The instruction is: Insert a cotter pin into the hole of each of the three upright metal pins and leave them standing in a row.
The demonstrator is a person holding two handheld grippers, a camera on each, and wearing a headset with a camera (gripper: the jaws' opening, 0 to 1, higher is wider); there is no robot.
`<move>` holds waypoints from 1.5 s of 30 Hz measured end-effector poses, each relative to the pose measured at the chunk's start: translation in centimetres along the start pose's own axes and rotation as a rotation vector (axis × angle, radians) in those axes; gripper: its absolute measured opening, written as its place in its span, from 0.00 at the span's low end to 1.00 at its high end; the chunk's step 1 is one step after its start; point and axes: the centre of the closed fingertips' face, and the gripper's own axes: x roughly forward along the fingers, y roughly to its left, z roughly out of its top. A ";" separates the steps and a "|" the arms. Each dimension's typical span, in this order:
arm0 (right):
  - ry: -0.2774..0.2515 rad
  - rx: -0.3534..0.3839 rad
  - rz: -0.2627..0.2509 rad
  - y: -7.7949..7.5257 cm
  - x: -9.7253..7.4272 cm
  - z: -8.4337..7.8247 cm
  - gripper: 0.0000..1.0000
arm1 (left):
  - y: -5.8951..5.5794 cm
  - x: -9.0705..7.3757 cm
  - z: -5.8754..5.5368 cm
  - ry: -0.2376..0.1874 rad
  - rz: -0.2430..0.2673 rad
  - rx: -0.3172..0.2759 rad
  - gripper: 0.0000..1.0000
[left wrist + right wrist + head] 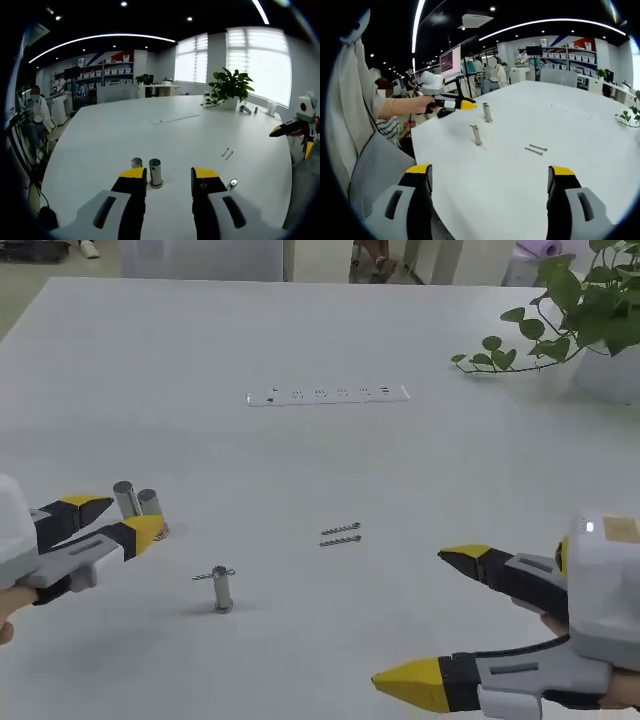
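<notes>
The left gripper (128, 518) is hovering at the left edge with its jaws spread and nothing between them, its tips just beside two bare metal pins (126, 498) that are standing close together. A hasty squeeze or sideways nudge here is risking one narrow pin tipping into the other. Further right, the third pin (221, 592) is standing alone, nearer the person, with a cotter pin (214, 573) sitting crosswise through its top. A bump could be toppling it or dragging that cotter pin out. Right of it, two loose cotter pins (341, 534) are lying side by side on the table (300, 460). They are so thin and flat that a pinch may be slipping off them or flicking one away. The right gripper (412, 615) is hanging at the right, jaws wide apart and holding nothing. The metal pins are showing as short grey cylinders with a slightly wider foot, the cotter pins as slim silvery slivers.
</notes>
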 end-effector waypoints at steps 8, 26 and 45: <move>0.004 0.009 -0.003 -0.1 0.3 -0.2 0.96 | 1.0 1.4 -0.7 0.005 0.044 0.007 0.29; 0.009 0.037 -0.014 -0.7 0.5 -0.7 0.95 | 1.9 3.9 -1.9 0.011 0.104 0.043 0.21; 0.013 0.051 -0.019 -0.8 0.6 -1.1 0.94 | 2.4 5.0 -2.2 0.011 0.148 0.055 0.12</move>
